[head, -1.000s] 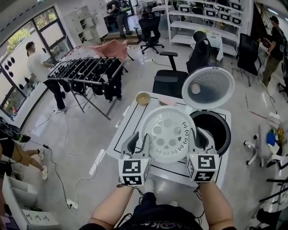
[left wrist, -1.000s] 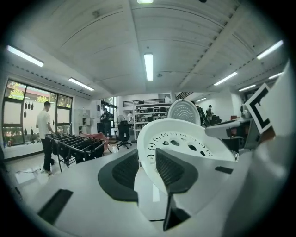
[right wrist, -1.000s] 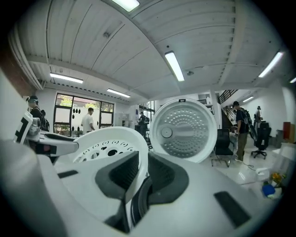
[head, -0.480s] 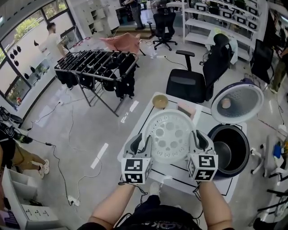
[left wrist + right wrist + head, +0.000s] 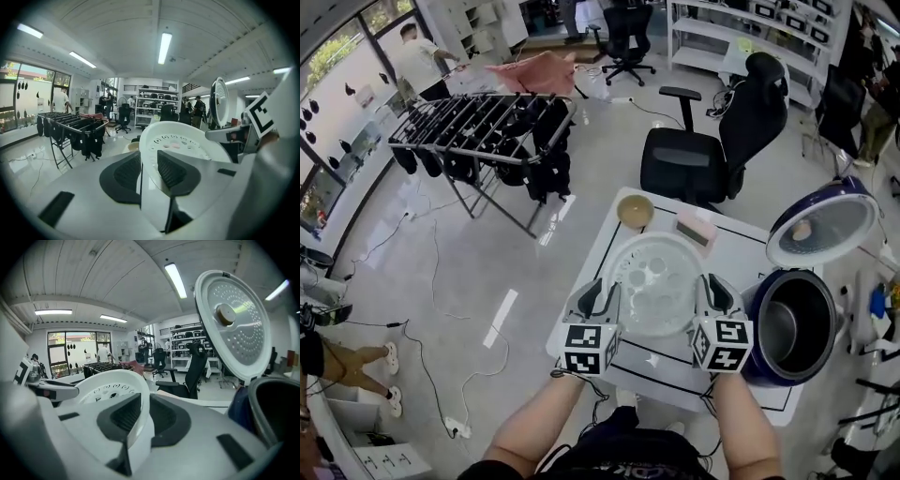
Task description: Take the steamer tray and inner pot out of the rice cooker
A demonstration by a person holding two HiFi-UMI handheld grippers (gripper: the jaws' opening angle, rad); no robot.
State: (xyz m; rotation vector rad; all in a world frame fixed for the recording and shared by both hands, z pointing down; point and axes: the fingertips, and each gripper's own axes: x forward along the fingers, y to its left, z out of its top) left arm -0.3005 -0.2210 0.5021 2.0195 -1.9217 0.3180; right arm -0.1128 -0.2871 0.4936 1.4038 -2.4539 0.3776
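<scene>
Steamer tray pinched by left claw, right claw.

The right tool grips the steamer tray rim beside the open rice cooker.

Head view looks down; both gripper views share the tray.

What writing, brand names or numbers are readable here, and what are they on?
No readable text in any view.
Left gripper and right gripper: their cubes bear black-and-white square patterns, not letters.
Rice cooker and steamer tray: no label shows.
Shelves at the back: any print there is too small to read.
</scene>
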